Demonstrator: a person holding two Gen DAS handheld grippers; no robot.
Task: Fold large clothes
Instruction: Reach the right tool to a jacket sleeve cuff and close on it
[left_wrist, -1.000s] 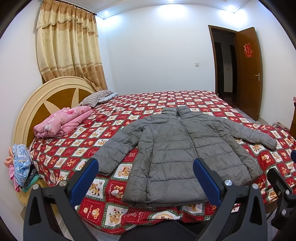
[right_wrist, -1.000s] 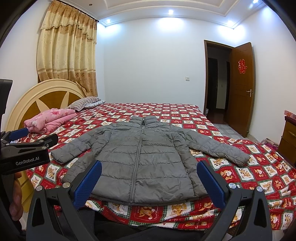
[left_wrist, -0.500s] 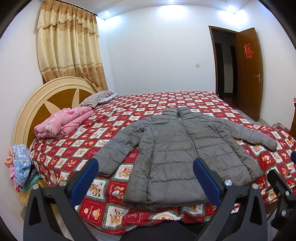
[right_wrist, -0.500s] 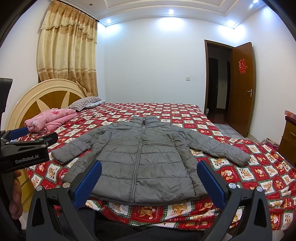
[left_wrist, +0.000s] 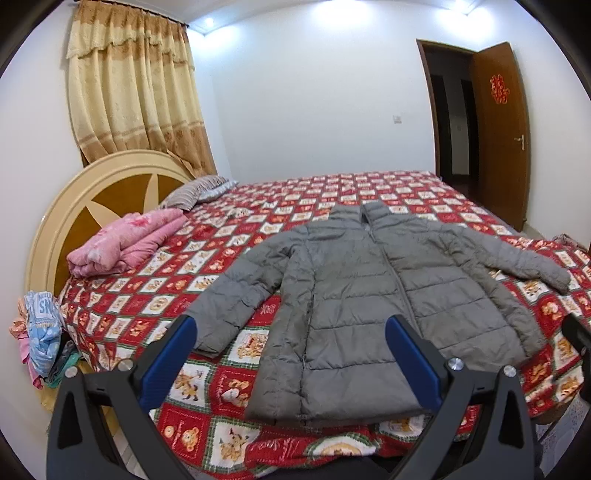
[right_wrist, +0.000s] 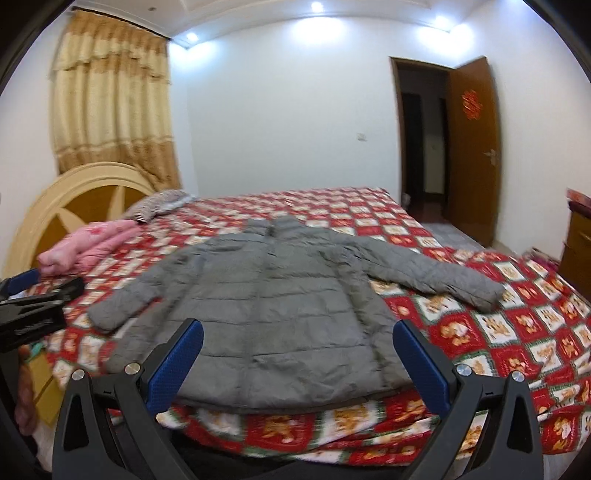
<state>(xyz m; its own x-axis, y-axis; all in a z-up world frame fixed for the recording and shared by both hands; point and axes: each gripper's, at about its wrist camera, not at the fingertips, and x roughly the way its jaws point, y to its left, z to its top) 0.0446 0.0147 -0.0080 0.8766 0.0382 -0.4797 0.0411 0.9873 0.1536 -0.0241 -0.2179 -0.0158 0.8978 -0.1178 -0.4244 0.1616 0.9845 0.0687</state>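
A grey quilted puffer jacket (left_wrist: 373, 295) lies flat, front up, zip closed and both sleeves spread, on the near part of a bed covered by a red patchwork quilt with cartoon bear squares (left_wrist: 332, 192); its hem reaches the near edge of the quilt. The left gripper (left_wrist: 290, 354) hangs just short of that hem with its blue-padded fingers (left_wrist: 166, 363) wide apart and nothing between them. The right gripper (right_wrist: 297, 356) is likewise spread and empty, before the jacket's hem.

Only the left wrist view shows a bundle of clothes, light blue with white letters "SN" (left_wrist: 42, 332), hanging left of the bed beside the cream and brown arched wooden headboard (left_wrist: 74, 210). Only the right wrist view, which is blurred, shows a brown wooden dresser (right_wrist: 578, 251) right of the bed, and the left gripper's black body at its left edge, its label unreadable.

A folded pink floral blanket (left_wrist: 122, 243) rests on the quilt by the headboard, left of the jacket. The brown door (left_wrist: 500, 133) beyond the bed carries a red paper character.
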